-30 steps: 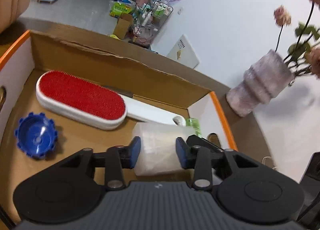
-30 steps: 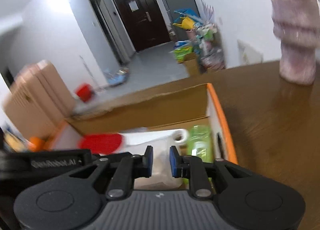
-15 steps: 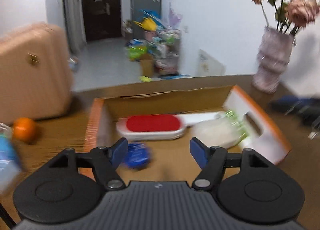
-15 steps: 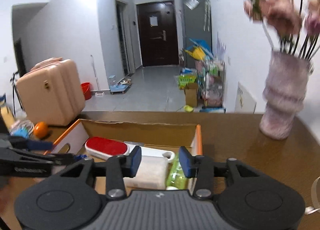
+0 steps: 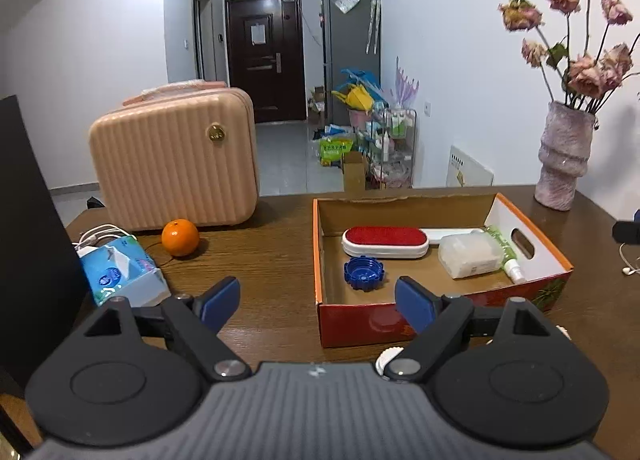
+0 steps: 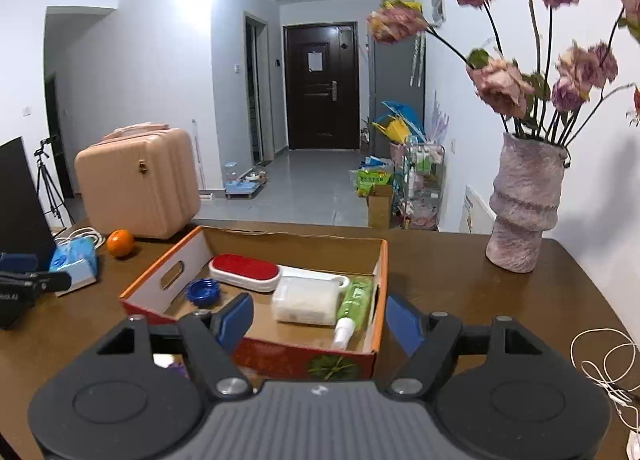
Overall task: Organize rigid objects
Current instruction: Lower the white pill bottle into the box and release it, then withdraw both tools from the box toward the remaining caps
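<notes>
An orange-rimmed cardboard box (image 5: 532, 216) (image 6: 382, 280) sits on the wooden table. Inside lie a red lint brush (image 5: 386, 241) (image 6: 245, 272), a blue cap (image 5: 363, 273) (image 6: 204, 291), a translucent plastic container (image 5: 470, 254) (image 6: 306, 300) and a green spray bottle (image 5: 505, 254) (image 6: 354, 306). My left gripper (image 5: 318, 302) hovers in front of the box, its jaws opening with nothing between them. My right gripper (image 6: 320, 320) hangs before the box's near wall, jaws also opening and empty. The left gripper's tip (image 6: 24, 284) shows at the right view's left edge.
A peach suitcase (image 5: 174, 158), an orange (image 5: 180, 238), a tissue pack (image 5: 120, 270) and a white cable lie left of the box. A dark panel (image 5: 28, 240) stands at far left. A vase of dried flowers (image 6: 524, 204) stands right; white cables (image 6: 604, 360) lie at the right edge.
The left gripper let go of the plastic container inside the box. Both grippers pulled back and rose out of the box, and their jaws spread wide.
</notes>
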`<state>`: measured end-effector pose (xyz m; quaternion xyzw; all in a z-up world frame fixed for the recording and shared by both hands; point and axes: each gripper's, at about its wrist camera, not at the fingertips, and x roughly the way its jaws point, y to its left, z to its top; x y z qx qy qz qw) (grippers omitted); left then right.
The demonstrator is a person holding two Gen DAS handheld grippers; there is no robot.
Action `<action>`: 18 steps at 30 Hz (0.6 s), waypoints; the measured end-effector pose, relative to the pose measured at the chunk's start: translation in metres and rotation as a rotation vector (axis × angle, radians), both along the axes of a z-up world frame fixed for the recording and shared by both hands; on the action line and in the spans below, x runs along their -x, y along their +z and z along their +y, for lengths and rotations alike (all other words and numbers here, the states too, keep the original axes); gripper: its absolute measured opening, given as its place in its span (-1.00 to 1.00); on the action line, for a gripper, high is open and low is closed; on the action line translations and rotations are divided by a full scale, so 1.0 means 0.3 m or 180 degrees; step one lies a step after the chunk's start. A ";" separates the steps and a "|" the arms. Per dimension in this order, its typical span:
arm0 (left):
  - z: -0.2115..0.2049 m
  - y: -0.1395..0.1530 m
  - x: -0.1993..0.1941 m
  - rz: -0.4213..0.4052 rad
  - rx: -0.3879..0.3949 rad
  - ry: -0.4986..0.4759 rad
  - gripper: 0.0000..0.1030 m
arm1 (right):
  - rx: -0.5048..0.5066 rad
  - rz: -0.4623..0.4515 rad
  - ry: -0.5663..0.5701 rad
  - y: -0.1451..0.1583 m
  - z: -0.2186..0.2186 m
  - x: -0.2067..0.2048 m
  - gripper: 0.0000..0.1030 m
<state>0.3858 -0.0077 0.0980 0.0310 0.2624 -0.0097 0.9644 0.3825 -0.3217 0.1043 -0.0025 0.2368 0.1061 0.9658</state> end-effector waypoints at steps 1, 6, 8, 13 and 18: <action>-0.002 0.006 0.019 -0.0028 0.0007 0.0006 0.68 | 0.0001 -0.0033 0.0015 0.001 0.007 0.032 0.43; -0.011 0.009 0.153 -0.0191 0.0028 -0.0005 0.74 | -0.0081 -0.0133 0.0036 -0.026 0.024 0.177 0.44; -0.017 -0.007 0.213 -0.0216 -0.0022 -0.0053 0.75 | -0.0034 -0.0174 0.0019 -0.040 0.036 0.225 0.44; -0.027 -0.036 0.366 -0.0330 -0.0051 -0.0150 0.91 | -0.0079 -0.0350 0.0067 -0.089 0.066 0.372 0.45; -0.055 -0.110 0.500 -0.0595 -0.0277 -0.0168 0.92 | 0.0000 -0.0499 0.0008 -0.186 0.114 0.502 0.46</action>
